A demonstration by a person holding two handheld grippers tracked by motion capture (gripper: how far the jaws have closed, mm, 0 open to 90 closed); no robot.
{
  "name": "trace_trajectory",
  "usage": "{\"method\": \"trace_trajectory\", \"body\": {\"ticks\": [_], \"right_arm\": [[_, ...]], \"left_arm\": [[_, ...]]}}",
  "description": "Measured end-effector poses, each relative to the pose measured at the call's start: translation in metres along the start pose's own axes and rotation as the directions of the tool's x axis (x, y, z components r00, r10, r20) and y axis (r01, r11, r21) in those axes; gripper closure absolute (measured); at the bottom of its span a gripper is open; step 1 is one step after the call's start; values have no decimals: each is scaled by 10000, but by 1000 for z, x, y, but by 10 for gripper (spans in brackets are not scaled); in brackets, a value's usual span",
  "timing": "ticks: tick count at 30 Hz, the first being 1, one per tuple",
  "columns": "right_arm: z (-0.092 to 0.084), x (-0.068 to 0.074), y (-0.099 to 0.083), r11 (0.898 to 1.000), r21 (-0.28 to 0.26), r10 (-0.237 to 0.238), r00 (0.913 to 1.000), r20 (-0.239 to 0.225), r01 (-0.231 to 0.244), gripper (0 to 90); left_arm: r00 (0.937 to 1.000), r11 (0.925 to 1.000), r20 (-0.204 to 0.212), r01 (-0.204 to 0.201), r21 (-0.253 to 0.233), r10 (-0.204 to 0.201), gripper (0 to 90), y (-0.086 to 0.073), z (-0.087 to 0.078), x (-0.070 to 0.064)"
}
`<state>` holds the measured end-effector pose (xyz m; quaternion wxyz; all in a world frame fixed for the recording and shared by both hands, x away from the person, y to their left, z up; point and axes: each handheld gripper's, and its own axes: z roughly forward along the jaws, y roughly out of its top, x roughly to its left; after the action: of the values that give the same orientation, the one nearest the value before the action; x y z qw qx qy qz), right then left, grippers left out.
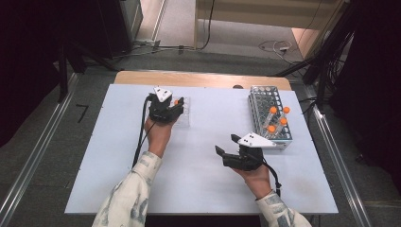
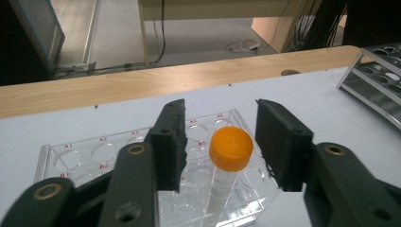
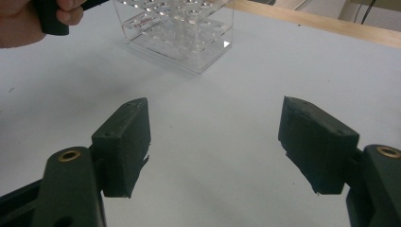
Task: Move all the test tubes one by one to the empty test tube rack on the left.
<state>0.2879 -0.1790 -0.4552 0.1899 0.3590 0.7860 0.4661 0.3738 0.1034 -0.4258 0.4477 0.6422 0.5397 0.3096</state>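
Note:
A clear tube with an orange cap [image 2: 231, 148] stands upright in a well of the clear plastic rack [image 2: 71, 161], whose wells carry red labels. My left gripper [image 2: 220, 116] straddles the cap with a gap on each side, so neither pad touches it and the jaws are open. From above, the left gripper [image 1: 174, 108] sits over that rack [image 1: 184, 118] at the table's far left centre. My right gripper [image 1: 226, 144] hovers over the white table near the front right, jaws wide open with nothing between them [image 3: 215, 137].
A metal wire rack [image 1: 257, 101] holding several orange-capped tubes [image 1: 279, 118] stands at the far right of the table. The clear rack [image 3: 179, 33] and the person's left hand [image 3: 28, 19] lie ahead of the right gripper. A wooden edge [image 2: 142, 85] borders the far side.

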Motion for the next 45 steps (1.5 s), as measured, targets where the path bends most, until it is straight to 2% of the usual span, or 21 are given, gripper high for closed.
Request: {"method": "trace_trajectory", "body": {"ticks": [1,3,4,5,9,14,25,32,37,45], "right_arm": [[-1,-1,0,10000,12,8,10000,23,-8,246],[-4,-5,-3,9999,-6,110,9999,128,-110,246],[-4,-5,-3,9999,-6,110,9999,128,-110,246],[-6,-6,-4,9999,-9,137,9998,162,-137,246],[-16,-15,-7,9994,-142,334,9988,359,-329,251],[-26,-21,-10,9987,-247,457,9977,494,-445,252],[-45,-34,-21,9979,-301,596,9948,829,-572,262],[-63,-44,-30,9965,-444,763,9896,1221,-714,267],[-73,-52,-36,9953,-521,882,9843,1530,-811,274],[-80,-66,-41,9915,-767,1193,9692,2156,-1050,301]], "left_arm": [[10000,10000,10,38,-10,-38,459,-1,-1,0],[9999,10000,-144,9,20,-8,333,-2,-2,0],[9998,10000,-209,24,6,-24,333,-3,-3,0],[9997,10000,-219,67,19,-67,295,-3,-4,0],[9993,9993,-56,373,49,-373,213,-6,-10,2],[9994,9996,220,273,-66,-271,194,-8,-19,-3],[9986,9998,531,-27,-211,38,182,-18,-43,-11],[9974,9998,717,41,-199,-26,181,-32,-56,-5],[9980,9996,620,134,-249,-118,181,-41,-64,1],[9979,9998,610,201,-76,-196,181,-54,-75,8]]}}
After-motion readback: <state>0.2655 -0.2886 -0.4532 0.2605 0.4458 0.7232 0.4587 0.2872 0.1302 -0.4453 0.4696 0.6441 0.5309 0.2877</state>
